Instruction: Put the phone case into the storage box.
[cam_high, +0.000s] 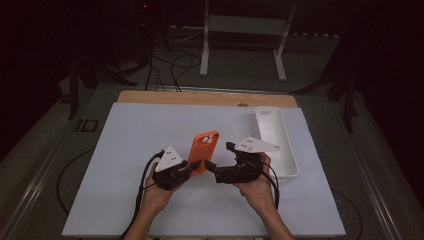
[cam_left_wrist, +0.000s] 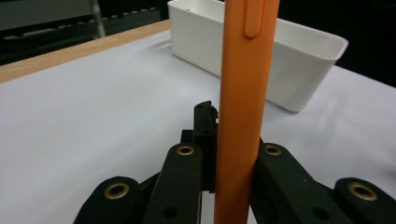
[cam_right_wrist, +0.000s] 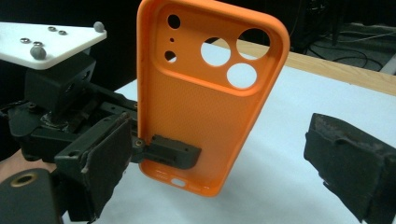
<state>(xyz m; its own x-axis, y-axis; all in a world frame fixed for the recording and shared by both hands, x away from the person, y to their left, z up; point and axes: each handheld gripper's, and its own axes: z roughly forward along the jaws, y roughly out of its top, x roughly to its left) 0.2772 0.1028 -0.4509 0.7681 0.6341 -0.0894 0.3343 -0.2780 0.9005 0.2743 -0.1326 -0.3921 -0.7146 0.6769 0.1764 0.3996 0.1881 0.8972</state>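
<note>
Above the mat, left fingers (cam_high: 196, 167) pinch the orange phone case (cam_high: 203, 150); right fingers (cam_high: 211, 167) gape empty.

Left gripper (cam_high: 192, 167) is clamping tight, jaws nearly closed, pointing right. Right gripper (cam_high: 212, 167) is facing it with jaws spread wide, pads (cam_right_wrist: 105, 161) gripping nothing. Both forearms are coming in from bottom, hands (cam_high: 257, 187) level.

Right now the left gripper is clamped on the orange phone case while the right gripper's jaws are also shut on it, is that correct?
Not quite. The left gripper is indeed clamped on the orange phone case, but the right gripper is not shut on it: the right gripper view shows its jaws standing wide apart, the case between them and touching neither pad.
</note>
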